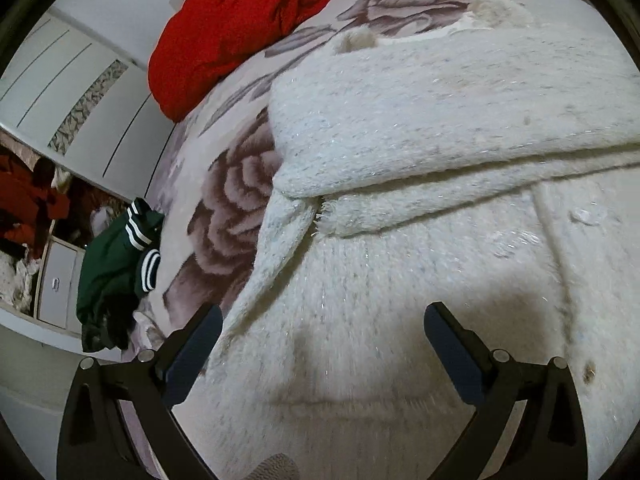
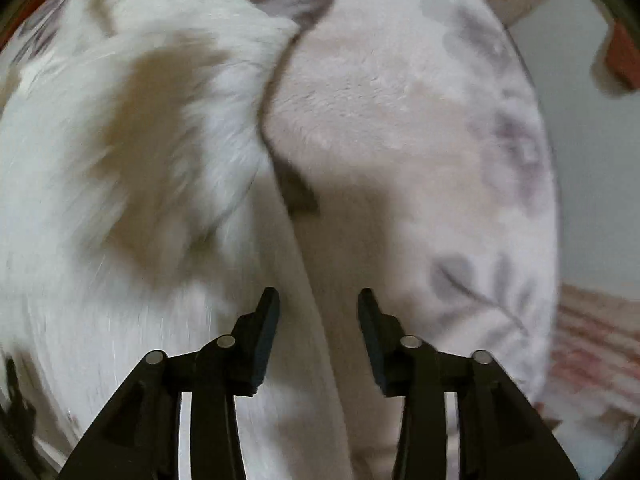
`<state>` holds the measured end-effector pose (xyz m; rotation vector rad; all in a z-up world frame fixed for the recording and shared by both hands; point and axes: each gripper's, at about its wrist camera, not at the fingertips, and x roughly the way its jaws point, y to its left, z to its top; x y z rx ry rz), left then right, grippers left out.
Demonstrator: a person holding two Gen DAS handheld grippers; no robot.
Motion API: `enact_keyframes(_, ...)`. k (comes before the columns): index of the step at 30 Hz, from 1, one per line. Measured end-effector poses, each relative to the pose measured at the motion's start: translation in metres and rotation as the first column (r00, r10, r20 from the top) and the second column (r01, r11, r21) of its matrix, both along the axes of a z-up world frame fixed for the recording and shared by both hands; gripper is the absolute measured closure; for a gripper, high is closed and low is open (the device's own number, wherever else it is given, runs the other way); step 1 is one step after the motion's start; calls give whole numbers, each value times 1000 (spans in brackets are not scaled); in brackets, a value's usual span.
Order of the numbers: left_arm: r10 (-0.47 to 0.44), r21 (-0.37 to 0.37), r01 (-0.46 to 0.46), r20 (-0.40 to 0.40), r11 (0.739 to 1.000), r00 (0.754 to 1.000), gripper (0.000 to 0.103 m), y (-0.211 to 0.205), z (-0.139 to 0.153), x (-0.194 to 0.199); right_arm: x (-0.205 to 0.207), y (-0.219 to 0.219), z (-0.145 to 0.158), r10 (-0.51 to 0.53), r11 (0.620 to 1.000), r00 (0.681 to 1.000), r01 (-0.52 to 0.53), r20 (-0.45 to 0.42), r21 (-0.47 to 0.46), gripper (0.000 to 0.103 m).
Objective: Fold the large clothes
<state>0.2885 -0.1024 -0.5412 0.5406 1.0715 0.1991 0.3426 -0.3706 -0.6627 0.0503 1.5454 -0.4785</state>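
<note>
A large fluffy white knitted cardigan (image 1: 420,128) lies on the floral blanket (image 1: 236,184), with one part folded across the body. My left gripper (image 1: 322,316) is wide open just above the cardigan's lower part and holds nothing. In the right wrist view the cardigan (image 2: 120,152) fills the left half, blurred, with its edge running down the middle. My right gripper (image 2: 318,300) is open and empty, over that edge where it meets the blanket (image 2: 420,120).
A red garment (image 1: 240,28) lies at the bed's far end. A green garment with white stripes (image 1: 116,272) hangs over the bed's left edge. White cabinets (image 1: 76,92) and a drawer unit (image 1: 56,284) stand to the left. The bed edge (image 2: 556,240) drops to the floor at right.
</note>
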Motion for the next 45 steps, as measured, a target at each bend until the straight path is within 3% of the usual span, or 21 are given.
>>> enact_keyframes(3,-8,3,8,0,1000,1000,0,-12,13,-15,-27,20,31,26,997,999,-23,41,-69,37)
enact_keyframes(9,-16,-2,16,-32,1000,999,0,-59,30,-55,-66,-3,63,-30,999,996,32,86,-24,31)
enact_keyframes(12,-22,22,23,-41,999,999,0,-100,34,-73,-86,-39,65,-24,1000,995,26,99,-13,31)
enact_keyframes(18,-2,67,6,-73,998,997,0,-209,40,-105,-112,-121,59,-37,994,995,27,89,107,31)
enact_keyframes(22,8,67,0,-121,998,993,0,-281,28,-122,-127,-175,53,-44,987,997,33,70,160,31)
enact_keyframes(26,18,92,-1,-179,996,984,0,-330,-7,-123,-131,-224,46,-37,982,997,23,70,190,31)
enact_keyframes(31,46,211,-11,-159,977,986,0,-338,-47,-111,-117,-266,31,-62,948,995,33,81,317,31)
enact_keyframes(33,44,199,-15,-140,980,989,12,-332,-47,-107,-103,-274,24,-68,912,992,17,109,410,31)
enact_keyframes(35,62,143,-43,-135,989,989,85,-319,-40,-103,-80,-272,14,-58,841,989,-26,138,541,31)
enact_keyframes(36,77,87,-66,-136,994,988,91,-311,-33,-101,-70,-270,10,-57,811,987,-40,148,583,31)
enact_keyframes(38,106,36,-103,-88,994,991,91,-295,-15,-100,-40,-257,-2,-61,710,983,-80,175,699,30)
enact_keyframes(42,162,68,-160,-33,985,986,92,-274,9,-94,32,-210,-31,-99,485,975,-127,199,865,23)
enact_keyframes(45,192,103,-190,-13,976,981,91,-259,18,-85,77,-176,-47,-143,382,967,-141,209,913,21)
